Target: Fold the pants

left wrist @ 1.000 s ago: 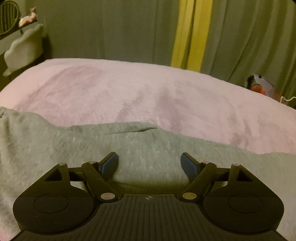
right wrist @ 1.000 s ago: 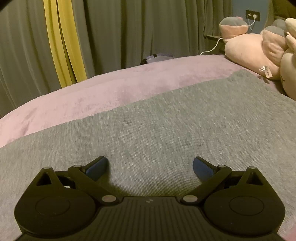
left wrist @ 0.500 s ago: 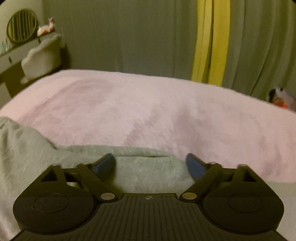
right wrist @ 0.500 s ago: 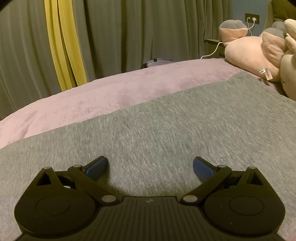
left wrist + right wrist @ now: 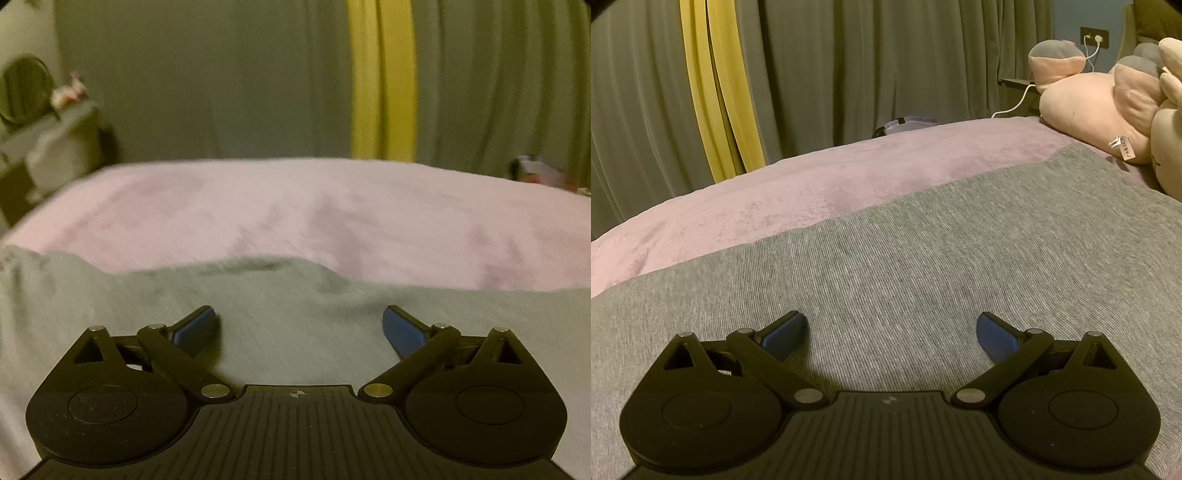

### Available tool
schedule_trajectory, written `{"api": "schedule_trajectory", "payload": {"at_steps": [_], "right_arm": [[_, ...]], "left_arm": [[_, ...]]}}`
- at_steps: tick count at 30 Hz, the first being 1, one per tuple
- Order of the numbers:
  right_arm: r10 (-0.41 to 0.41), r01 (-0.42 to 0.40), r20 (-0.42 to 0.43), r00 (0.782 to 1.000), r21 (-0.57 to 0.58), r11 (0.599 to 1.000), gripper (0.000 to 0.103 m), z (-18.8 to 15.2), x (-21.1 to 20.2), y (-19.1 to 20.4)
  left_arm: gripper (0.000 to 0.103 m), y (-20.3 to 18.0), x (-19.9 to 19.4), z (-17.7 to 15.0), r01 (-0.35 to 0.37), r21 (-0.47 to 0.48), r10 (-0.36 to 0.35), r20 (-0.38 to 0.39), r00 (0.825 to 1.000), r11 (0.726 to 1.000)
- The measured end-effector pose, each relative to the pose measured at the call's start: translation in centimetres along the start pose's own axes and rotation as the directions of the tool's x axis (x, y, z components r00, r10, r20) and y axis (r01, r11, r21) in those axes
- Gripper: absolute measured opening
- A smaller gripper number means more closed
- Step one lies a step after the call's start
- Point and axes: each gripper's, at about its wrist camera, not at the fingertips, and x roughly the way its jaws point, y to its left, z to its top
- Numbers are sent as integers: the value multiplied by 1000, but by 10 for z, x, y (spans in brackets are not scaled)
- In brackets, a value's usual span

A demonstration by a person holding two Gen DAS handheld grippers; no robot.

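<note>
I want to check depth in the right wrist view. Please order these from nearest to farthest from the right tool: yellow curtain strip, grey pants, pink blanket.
1. grey pants: directly under and ahead of the right tool, across the lower picture.
2. pink blanket: beyond the pants' far edge, middle band.
3. yellow curtain strip: behind the bed, upper left.

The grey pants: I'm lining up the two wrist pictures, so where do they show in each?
Left wrist view: the grey pants fill the lower part, wrinkled far edge against the pink blanket.
Right wrist view: the grey pants spread flat across the lower and right part, reaching toward the plush toys.
Shared landmark: the yellow curtain strip, upper right there, upper left here.
</note>
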Motion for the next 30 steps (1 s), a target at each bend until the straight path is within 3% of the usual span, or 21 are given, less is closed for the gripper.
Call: {"api": "schedule_trajectory", "payload": {"at_steps": [3, 7, 10, 13, 15, 17, 19, 21, 25, 30], "right_arm": [[2, -2, 1, 1000, 1, 1000, 99, 0, 0, 0], [1, -1, 1, 1000, 1, 1000, 99, 0, 0, 1], [0, 0, 1, 1000, 0, 1000, 99, 0, 0, 1], [0, 0, 2, 1000, 0, 1000, 99, 0, 0, 1], [0, 0, 1, 1000, 1, 1000, 99, 0, 0, 1], [0, 0, 1, 1000, 1, 1000, 99, 0, 0, 1], [-2, 2, -2, 1000, -1, 1000, 99, 0, 0, 1], [-1, 1, -3, 1000, 0, 1000, 99, 1, -1, 1], [-2, 2, -4, 1000, 1, 1000, 99, 1, -2, 0], [-1, 1, -4, 1000, 1, 1000, 99, 1, -1, 0]], "left_arm": [[102, 16, 11, 8, -13, -47, 13, -15, 1000, 999], [101, 42, -11, 15, -30, -59, 30, 11, 999, 998], [101, 78, -30, 15, -36, -59, 38, 26, 999, 998], [101, 124, -41, 8, -54, -137, 56, 10, 998, 989], [100, 153, -33, 1, -107, -176, 100, -46, 994, 979], [98, 177, -23, -8, -223, -195, 203, -115, 972, 955], [84, 204, -18, -12, -283, -243, 258, -131, 957, 928], [84, 216, -17, -13, -248, -252, 226, -111, 968, 935], [83, 209, -19, -9, -265, -172, 251, -98, 963, 949], [81, 216, -23, -11, -240, -175, 224, -105, 969, 955]]}}
